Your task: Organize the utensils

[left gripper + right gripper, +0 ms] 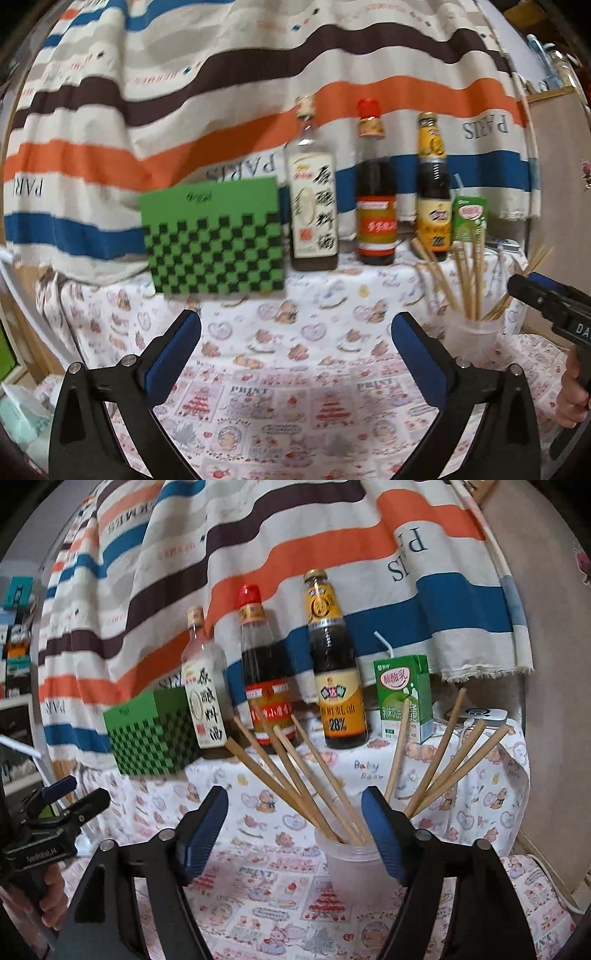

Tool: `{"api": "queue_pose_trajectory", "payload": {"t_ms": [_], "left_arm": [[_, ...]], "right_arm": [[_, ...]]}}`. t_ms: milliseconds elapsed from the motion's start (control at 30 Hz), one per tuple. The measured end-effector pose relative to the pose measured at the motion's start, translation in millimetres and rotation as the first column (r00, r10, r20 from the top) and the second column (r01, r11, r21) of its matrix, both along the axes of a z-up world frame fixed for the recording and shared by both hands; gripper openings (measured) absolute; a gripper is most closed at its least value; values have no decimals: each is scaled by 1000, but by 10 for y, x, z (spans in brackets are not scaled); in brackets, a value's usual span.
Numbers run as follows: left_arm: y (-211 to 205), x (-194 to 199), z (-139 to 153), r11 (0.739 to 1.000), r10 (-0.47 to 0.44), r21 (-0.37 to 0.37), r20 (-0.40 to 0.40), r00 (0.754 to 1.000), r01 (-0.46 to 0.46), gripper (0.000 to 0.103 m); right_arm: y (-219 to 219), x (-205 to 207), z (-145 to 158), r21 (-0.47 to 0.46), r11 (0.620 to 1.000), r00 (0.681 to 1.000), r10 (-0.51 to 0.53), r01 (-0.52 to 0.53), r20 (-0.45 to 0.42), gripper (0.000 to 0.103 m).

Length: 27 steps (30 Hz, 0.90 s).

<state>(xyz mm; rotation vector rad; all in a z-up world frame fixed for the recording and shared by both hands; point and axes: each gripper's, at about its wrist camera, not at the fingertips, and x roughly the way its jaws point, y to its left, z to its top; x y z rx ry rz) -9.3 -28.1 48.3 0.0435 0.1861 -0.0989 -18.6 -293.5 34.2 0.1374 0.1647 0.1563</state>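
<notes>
Right wrist view looks down onto a translucent plastic cup point(351, 864) standing on the bench's printed cartoon tablecloth point(266, 886), with wooden chopsticks point(306, 786) fanned out of it in two bunches, one leaning left and one leaning right of the cup. The right gripper point(295, 830) is released, its jaws spread wide with the cup just ahead between them, holding nothing. The left gripper point(295, 350) is likewise spread and empty, hovering left of the cup over bare cloth. All the chopsticks visible appear to be in the cup already, so the task looks close to done. Tidying the fan would call for closing gently on one bunch near its middle, without tipping the light cup. Behind the cup stand three sauce bottles point(266, 686), a green milk carton point(406, 698) and a green checkered box point(147, 734).
</notes>
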Motion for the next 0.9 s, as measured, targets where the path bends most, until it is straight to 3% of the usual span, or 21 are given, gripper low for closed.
{"api": "queue_pose_trajectory", "payload": {"t_ms": [67,200,567,700,900], "left_arm": [[66,61,-97,1000,23,-3,1,1000,-23,102],[159,220,-307,999,27,-21,-73,997,-29,102],[283,262,-433,994,28,-99,-114,993,-39,102],[209,274,-486,998,53,-16,-94,994,-55,102],[229,379,-503,997,48,-52,-133,990,-56,102]], "right_arm": [[44,43,-53,-35,999,999,-39,39,0,90],[85,174,-154,-79,995,997,-62,59,-42,90],[246,294,-358,-157,985,995,-79,68,-68,90],[299,298,-379,-177,982,994,-79,65,-73,90],[331,301,-390,-179,981,993,-85,70,-78,93]]}}
